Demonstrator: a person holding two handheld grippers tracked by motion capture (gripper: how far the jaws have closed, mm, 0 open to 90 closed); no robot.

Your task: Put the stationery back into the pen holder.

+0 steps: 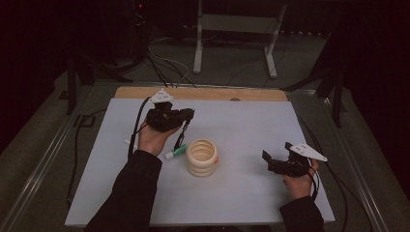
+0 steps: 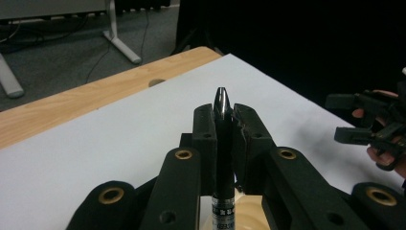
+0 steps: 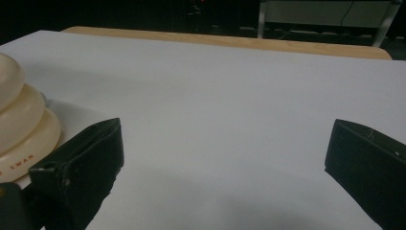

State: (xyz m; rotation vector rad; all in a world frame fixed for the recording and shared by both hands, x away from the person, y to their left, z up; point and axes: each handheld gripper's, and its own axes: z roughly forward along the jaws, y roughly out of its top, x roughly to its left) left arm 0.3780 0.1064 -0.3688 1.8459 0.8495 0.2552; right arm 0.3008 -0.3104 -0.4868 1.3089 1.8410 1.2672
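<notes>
A desk [image 1: 241, 188] with a pale white top and a bare wooden strip [image 1: 203, 93] along its far edge. Near the middle stands a cream ribbed holder [image 1: 201, 157] of stacked rings. Just left of it lies a white marker with a green cap [image 1: 175, 152], close beside the holder's base.

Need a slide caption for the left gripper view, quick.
Left gripper clamps a black pen, tip up, above the white table.
</notes>
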